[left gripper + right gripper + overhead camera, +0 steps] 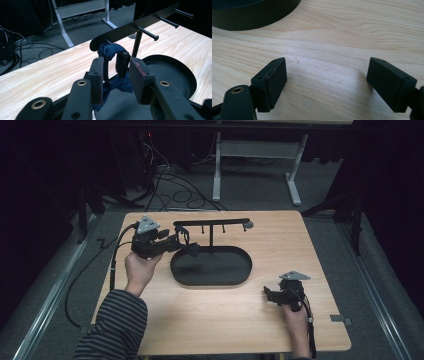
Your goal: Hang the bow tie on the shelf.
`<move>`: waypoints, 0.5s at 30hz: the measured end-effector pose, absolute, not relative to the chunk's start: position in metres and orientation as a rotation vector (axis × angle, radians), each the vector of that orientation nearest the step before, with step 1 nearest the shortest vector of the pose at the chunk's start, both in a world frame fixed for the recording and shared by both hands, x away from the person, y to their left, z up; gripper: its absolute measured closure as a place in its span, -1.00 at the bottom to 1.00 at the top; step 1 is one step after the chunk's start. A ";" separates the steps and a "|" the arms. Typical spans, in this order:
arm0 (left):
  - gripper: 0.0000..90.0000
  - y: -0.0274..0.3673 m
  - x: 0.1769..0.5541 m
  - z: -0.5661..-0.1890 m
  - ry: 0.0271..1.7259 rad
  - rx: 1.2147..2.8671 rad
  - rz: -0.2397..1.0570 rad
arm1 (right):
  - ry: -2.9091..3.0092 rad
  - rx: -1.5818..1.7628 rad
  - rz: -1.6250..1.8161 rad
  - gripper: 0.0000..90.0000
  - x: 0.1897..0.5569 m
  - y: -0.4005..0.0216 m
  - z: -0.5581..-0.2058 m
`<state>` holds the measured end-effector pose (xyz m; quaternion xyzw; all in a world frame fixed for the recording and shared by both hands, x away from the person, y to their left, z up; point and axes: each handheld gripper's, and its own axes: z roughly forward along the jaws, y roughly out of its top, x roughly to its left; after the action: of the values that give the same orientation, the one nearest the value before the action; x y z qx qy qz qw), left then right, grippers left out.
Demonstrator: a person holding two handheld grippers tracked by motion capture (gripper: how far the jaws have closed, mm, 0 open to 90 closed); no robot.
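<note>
Black oval tray on the desk holds the lower folds of a navy cloth loop; its top hangs on the end peg of the black rack, long axis near vertical. My left tool has its jaws apart around the cloth, pads not pressing. My left gripper view shows the blue folds, dark blob from above. Right tool rests wide apart over bare wood.
</note>
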<state>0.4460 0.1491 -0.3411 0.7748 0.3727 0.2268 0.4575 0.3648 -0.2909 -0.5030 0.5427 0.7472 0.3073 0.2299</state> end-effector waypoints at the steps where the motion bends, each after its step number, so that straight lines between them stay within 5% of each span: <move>1: 0.42 0.150 0.445 -0.341 0.920 1.910 0.564 | 2.056 1.493 0.845 -0.61 0.365 -0.291 -0.503; 15: 0.30 0.158 0.430 -0.340 0.917 1.910 0.583 | 2.057 1.492 0.845 -0.61 0.365 -0.291 -0.503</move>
<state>0.4297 0.1585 -0.3402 0.7742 0.3716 0.2362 0.4546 0.3648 -0.2910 -0.5030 0.5421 0.7477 0.3070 0.2299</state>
